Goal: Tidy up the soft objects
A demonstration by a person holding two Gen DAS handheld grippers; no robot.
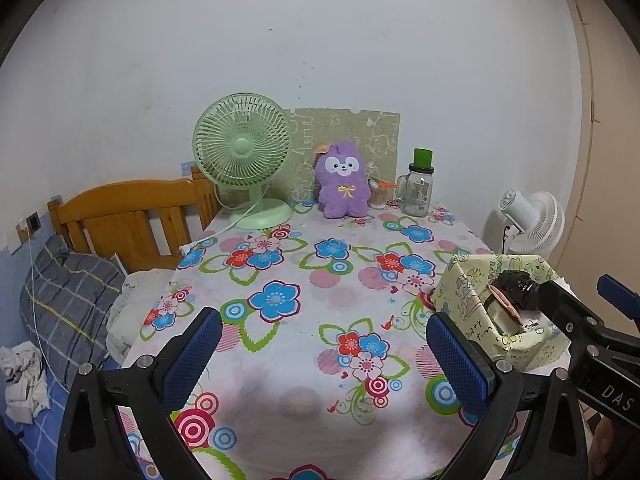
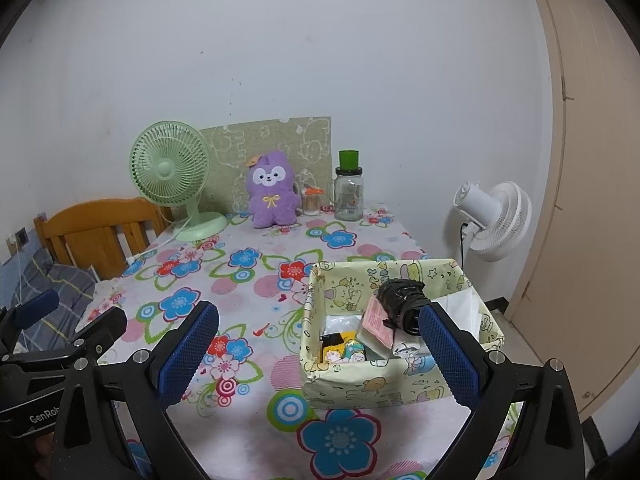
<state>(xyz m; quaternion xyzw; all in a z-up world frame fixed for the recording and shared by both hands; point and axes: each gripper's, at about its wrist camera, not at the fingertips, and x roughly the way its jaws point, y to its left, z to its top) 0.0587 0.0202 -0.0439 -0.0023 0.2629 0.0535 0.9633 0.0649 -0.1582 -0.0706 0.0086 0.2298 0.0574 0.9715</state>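
Observation:
A purple plush toy [image 1: 343, 181] [image 2: 273, 191] sits upright at the far edge of the flowered table, against a green board. A yellow cartoon-print fabric box [image 1: 468, 296] [image 2: 400, 376] stands at the near right and holds a black crumpled bag [image 2: 402, 304], a pink packet [image 2: 374, 320] and small packs. My left gripper [image 1: 324, 356] is open over the near middle of the table, nothing between its blue pads. My right gripper [image 2: 318, 354] is open too, its right finger in front of the box's near right side.
A green desk fan [image 1: 244, 160] [image 2: 172, 168] with a loose white cord stands left of the toy. A glass jar with a green lid [image 1: 420, 188] [image 2: 349, 188] and a small toothpick holder stand to its right. A wooden headboard [image 1: 120, 220], bedding, and a white floor fan [image 2: 496, 220] flank the table.

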